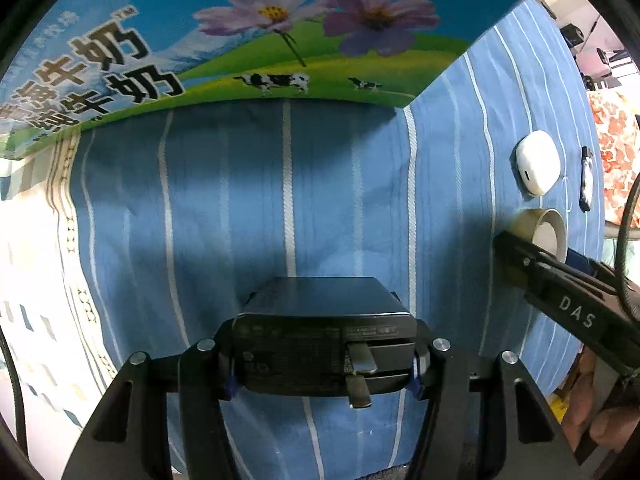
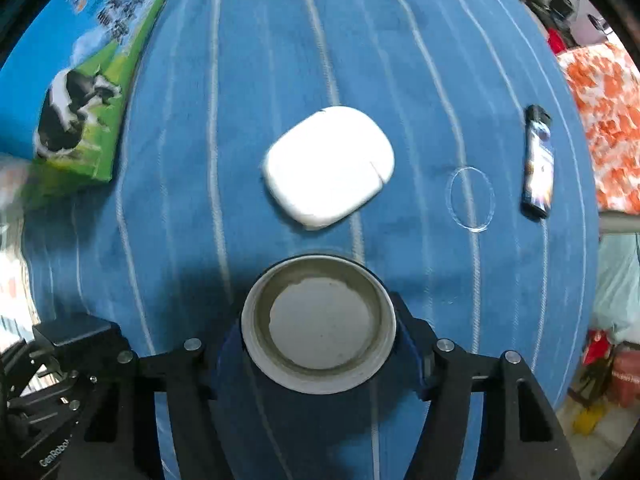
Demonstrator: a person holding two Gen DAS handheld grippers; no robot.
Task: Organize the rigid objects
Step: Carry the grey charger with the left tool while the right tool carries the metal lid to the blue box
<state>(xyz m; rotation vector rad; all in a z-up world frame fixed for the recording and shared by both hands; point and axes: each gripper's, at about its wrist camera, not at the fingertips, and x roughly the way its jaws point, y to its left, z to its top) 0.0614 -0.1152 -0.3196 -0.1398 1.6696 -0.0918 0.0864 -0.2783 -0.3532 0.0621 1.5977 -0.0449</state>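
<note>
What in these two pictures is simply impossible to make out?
- Left wrist view: small print on the black charger is too fine to read.
- Left wrist view: the milk carton is cut off by the frame edge.
- Right wrist view: the design on the small dark lighter-like object is too small and glary.
- Right wrist view: the tape roll hides the cloth beneath.

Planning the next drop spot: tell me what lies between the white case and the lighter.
In the right wrist view, only striped blue cloth lies between the white case and the lighter, marked with a thin white circle. No object sits there.
</note>
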